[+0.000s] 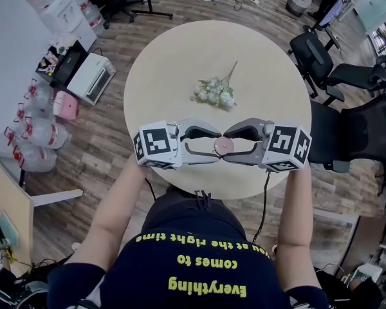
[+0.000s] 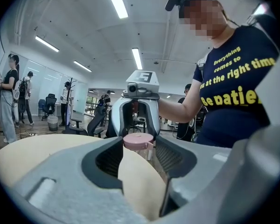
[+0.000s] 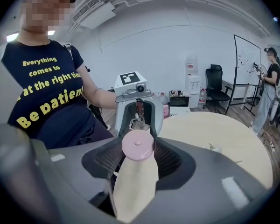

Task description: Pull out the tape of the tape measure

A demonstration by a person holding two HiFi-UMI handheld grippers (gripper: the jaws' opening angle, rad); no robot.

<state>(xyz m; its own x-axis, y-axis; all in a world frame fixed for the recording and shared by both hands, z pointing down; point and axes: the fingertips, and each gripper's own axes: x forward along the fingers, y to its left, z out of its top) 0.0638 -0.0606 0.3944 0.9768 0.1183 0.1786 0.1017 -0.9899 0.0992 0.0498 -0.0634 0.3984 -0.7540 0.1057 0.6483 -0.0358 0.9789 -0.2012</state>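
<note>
tape measure (image 1: pixel 224 146): small pink round case above near edge of table (image 1: pixel 180 63) | right gripper (image 3: pixel 138 146): jaws wide, clamped on case | left gripper (image 2: pixel 139 148): jaws apart, empty, tips beside it | likely light, hard, slippery; pinch pull tab (image 2: pixel 150 149)

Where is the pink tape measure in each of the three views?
Head view: tape measure low centre, over the round table near its front edge.
Left gripper view: centre, just beyond the jaw tips.
Right gripper view: centre, between the jaw tips.
Shared landmark: the round table.
</note>
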